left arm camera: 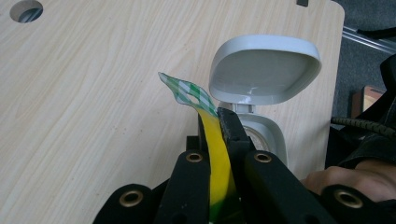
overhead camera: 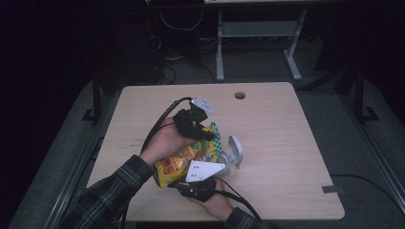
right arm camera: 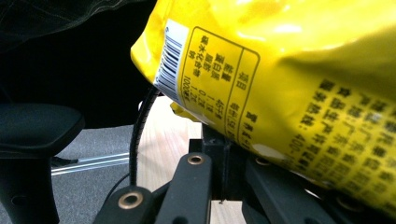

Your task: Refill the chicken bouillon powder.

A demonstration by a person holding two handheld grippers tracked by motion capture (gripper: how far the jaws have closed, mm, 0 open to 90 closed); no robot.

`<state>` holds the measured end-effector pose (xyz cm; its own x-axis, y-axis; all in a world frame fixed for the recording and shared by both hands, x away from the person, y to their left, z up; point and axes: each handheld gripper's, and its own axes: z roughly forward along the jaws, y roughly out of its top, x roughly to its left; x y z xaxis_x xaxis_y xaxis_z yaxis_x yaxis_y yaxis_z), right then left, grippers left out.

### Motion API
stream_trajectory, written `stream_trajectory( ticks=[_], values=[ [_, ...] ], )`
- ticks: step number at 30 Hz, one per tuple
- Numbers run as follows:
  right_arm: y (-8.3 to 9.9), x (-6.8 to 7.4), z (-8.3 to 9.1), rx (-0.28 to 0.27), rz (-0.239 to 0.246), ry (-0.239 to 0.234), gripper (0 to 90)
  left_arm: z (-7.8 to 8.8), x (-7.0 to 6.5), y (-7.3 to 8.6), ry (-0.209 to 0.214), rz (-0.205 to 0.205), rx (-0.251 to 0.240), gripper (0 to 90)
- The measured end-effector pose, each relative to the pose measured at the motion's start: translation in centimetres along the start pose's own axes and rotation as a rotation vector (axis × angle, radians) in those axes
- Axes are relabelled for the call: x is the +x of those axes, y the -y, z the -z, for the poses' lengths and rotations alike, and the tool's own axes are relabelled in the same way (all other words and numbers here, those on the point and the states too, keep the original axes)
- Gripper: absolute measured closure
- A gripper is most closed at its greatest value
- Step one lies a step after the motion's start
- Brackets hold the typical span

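Note:
A yellow snack bag (overhead camera: 184, 160) hangs above the wooden table (overhead camera: 286, 133), held between both grippers. My left gripper (overhead camera: 208, 135) comes in from the upper left and is shut on the bag's flat sealed end. In the left gripper view the yellow strip (left arm camera: 217, 158) runs between the jaws of the left gripper (left arm camera: 217, 116), and its green-checked tip (left arm camera: 189, 91) sticks out past them. My right gripper (overhead camera: 187, 183) is below the bag at the near side. In the right gripper view the right gripper (right arm camera: 223, 149) is shut on the lower edge of the bag (right arm camera: 289, 70), whose barcode side faces the camera.
A grey container (overhead camera: 234, 152) with its hinged lid (left arm camera: 264, 70) standing open sits on the table just right of the bag. A round cable hole (overhead camera: 239, 95) lies near the far edge. A black chair (right arm camera: 32, 126) stands off the table's near side.

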<state>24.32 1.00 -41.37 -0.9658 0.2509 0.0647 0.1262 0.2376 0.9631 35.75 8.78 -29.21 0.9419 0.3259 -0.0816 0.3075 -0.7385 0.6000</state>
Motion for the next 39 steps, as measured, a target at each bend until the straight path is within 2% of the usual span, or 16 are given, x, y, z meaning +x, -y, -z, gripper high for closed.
stream_trajectory(
  ticks=[5, 6, 7, 8, 39],
  values=[
    [0.01, -0.02, 0.01, -0.003, -0.001, -0.002, 90.0, -0.02, 0.01, -0.02, -0.001, 0.000, 0.001, 90.0],
    [0.01, -0.03, -0.01, -0.004, -0.002, -0.003, 90.0, 0.04, 0.09, -0.04, -0.001, -0.010, 0.012, 90.0],
    [0.00, -0.04, 0.01, -0.004, -0.003, -0.005, 90.0, -0.02, 0.04, -0.04, 0.000, 0.000, 0.006, 90.0],
    [0.00, -0.06, 0.01, -0.003, -0.004, -0.005, 90.0, 0.02, 0.13, -0.06, 0.000, -0.010, 0.014, 90.0],
    [-0.17, -0.34, -0.03, -0.013, -0.010, -0.022, 90.0, 0.07, 0.28, -0.27, -0.012, -0.002, 0.029, 90.0]
  ],
)
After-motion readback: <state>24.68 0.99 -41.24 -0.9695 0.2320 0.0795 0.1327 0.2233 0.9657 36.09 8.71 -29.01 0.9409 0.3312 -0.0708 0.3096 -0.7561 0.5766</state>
